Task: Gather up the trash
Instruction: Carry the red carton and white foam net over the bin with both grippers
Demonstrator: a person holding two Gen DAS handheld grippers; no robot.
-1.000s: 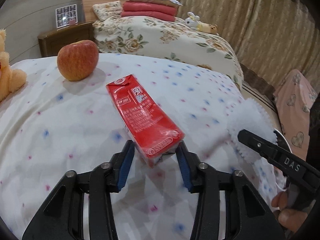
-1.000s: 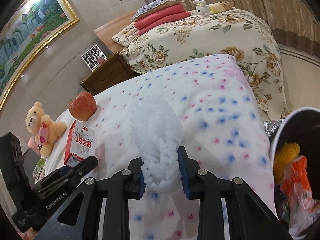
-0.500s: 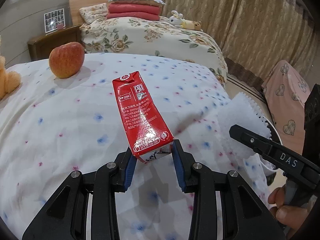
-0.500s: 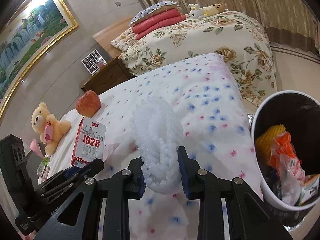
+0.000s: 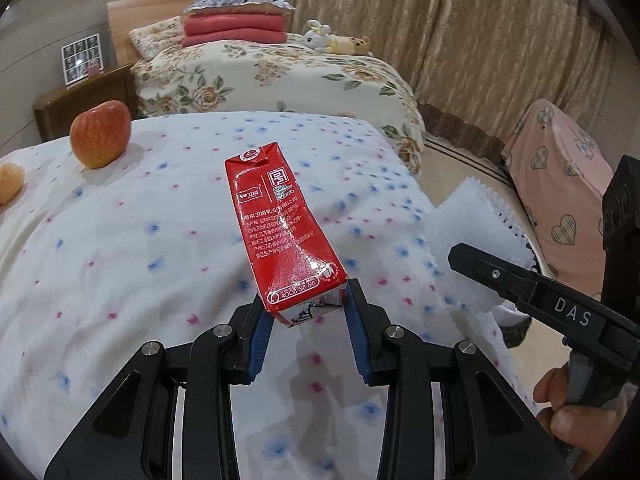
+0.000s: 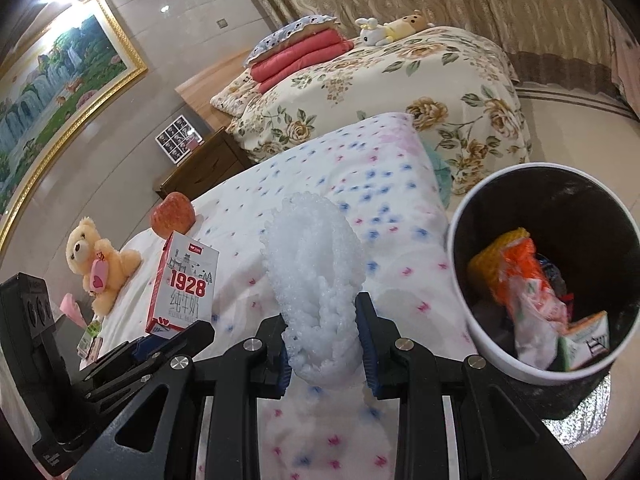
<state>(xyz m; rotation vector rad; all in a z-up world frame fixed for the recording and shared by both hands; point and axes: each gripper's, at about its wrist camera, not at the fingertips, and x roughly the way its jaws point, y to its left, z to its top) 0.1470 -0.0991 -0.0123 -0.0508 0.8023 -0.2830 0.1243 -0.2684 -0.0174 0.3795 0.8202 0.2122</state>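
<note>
My left gripper (image 5: 306, 320) is shut on the base of a red milk carton (image 5: 276, 228) and holds it above the dotted white bedspread (image 5: 120, 248). The carton also shows in the right wrist view (image 6: 184, 288), white face with "1928". My right gripper (image 6: 322, 340) is shut on a folded white foam sheet (image 6: 316, 268), which also shows in the left wrist view (image 5: 472, 248). A white-rimmed black trash bin (image 6: 472, 320) stands to the right of the foam, off the bed's edge, holding several wrappers and a yellow net.
A red apple (image 5: 100, 134) and a teddy bear (image 6: 98, 260) lie on the dotted bed at the left. A floral bed (image 5: 280, 76) with stacked pillows stands behind. A wooden nightstand (image 5: 84, 100) and a pink covered seat (image 5: 560, 184) flank the area.
Both grippers have lifted and moved right with their loads. The carton has risen off the bedspread, and the trash bin has come fully into the right wrist view.
</note>
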